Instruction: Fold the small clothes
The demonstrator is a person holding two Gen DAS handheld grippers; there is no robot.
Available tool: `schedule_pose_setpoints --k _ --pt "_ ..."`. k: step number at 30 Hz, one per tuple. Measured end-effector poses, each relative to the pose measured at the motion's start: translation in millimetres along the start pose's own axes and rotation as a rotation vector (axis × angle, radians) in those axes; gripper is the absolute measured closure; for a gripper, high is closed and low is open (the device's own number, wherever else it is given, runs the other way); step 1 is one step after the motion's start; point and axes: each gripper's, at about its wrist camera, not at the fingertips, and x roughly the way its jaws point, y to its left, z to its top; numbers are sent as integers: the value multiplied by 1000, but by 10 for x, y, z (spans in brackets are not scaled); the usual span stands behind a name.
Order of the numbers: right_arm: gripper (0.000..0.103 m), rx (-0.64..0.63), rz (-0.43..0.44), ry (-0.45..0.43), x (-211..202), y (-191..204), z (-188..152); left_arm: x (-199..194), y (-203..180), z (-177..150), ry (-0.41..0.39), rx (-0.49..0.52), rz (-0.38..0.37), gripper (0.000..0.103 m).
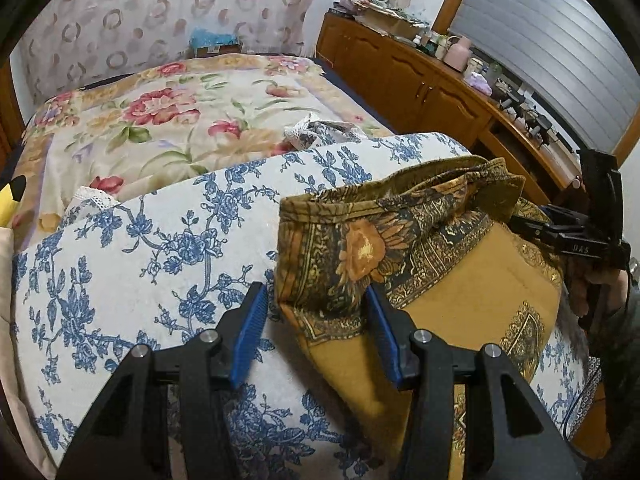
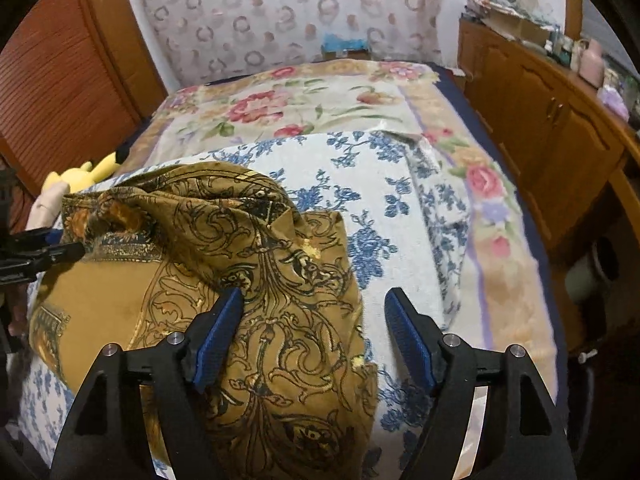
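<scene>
**Both grippers over a mustard patterned garment, neither pinching it**

Far to the left of the left gripper's fingers, a yellow plush toy (image 1: 9, 200) peeks in at the frame edge. The left gripper (image 1: 316, 304) points down at a white cloth with blue flowers (image 1: 132, 264) spread over the bed. Its two blue-padded fingers (image 1: 251, 332) stand apart; the left pad is over the blue-flowered cloth alone, and the right pad sits at the folded corner of a mustard-brown patterned garment (image 1: 460, 280). The garment's hemmed left edge lies in the gap between the pads, but the pads do not press on it. Beyond the fingertips lies a floral blanket (image 1: 168, 128). To the right of the fingers the garment's crumpled upper part bunches up, and past it the other gripper reaches in from the right frame edge, held by a hand (image 1: 596, 292). A wooden cabinet (image 1: 404, 76) runs along the far right.

In the right wrist view, the right gripper (image 2: 314, 300) has its fingers spread wide. The left pad (image 2: 218, 340) rests over the garment's scroll-patterned fabric (image 2: 280, 320); the right pad is over the blue-flowered cloth, clear of the garment. The garment's right edge runs down between the two pads, not gripped. Left of the fingers, the left gripper's tip touches the garment's far side.
</scene>
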Motion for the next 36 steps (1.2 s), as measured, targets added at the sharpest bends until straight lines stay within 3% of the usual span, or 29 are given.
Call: schedule_pose_setpoints --k 4,7,10,12,15,22,36 --pt "29 -30 22 7 38 75 27 33 -23 25 -6 5 -3 54" --pt "50 -56 61 22 44 156 25 58 -58 53 -9 20 -16 56" --pt "67 -58 105 34 34 166 10 64 -66 50 -15 23 -35 75" --pt "80 -44 128 23 3 177 -6 55 -42 41 -9 -1 -71 94" --pt "88 -41 106 -24 -102 227 -27 -61 -100 23 -31 10 -75 97" --pt "91 -61 122 -164 -534 428 27 -587 -249 26 -141 24 -73 97" --pt "92 -273 192 -251 -808 1149 423 -1349 86 -158 -289 -19 52 98"
